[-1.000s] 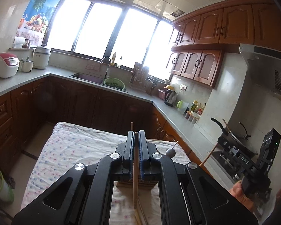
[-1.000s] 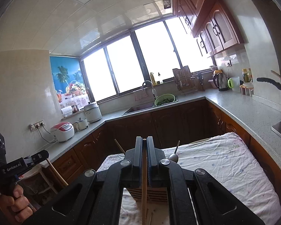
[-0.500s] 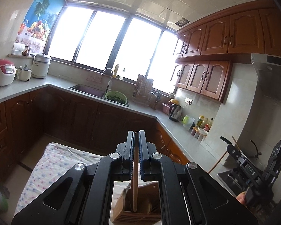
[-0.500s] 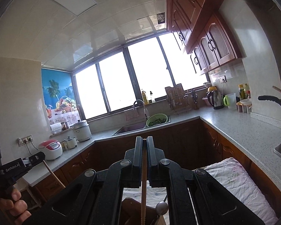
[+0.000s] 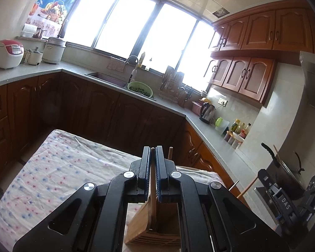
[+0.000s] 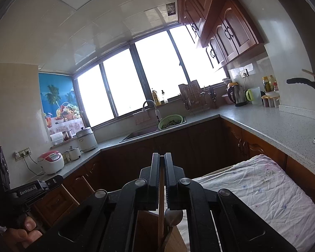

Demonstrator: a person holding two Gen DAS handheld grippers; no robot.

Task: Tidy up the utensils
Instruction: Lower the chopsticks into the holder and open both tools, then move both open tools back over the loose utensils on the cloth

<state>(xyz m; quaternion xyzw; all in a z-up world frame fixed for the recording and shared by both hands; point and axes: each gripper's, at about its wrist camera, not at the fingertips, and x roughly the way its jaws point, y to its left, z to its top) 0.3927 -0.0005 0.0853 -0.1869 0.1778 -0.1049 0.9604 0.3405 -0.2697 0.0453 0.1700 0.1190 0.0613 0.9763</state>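
My left gripper [image 5: 152, 150] is shut on a wooden chopstick [image 5: 152, 205] whose lower end hangs inside a wooden utensil holder [image 5: 145, 229] on the cloth-covered table [image 5: 52, 174]. Another stick [image 5: 170, 152] stands up behind the jaws. My right gripper [image 6: 162, 157] is shut on a second wooden chopstick [image 6: 161, 214] above the same holder [image 6: 174, 241], next to a metal spoon [image 6: 173, 217] standing in it. Each gripper shows at the edge of the other's view: the right one [image 5: 287, 201], the left one [image 6: 27, 191].
The table with the floral cloth [image 6: 262, 189] stands in a U-shaped kitchen. Dark wooden cabinets [image 5: 94, 113] and a grey counter [image 6: 273, 130] run around it. A pan [image 5: 283, 168] sits on the stove at the right.
Both views have tilted back down after swinging up; the holder stays below both grippers. Each chopstick stays clamped, and the left one's lower end now sits inside the holder.
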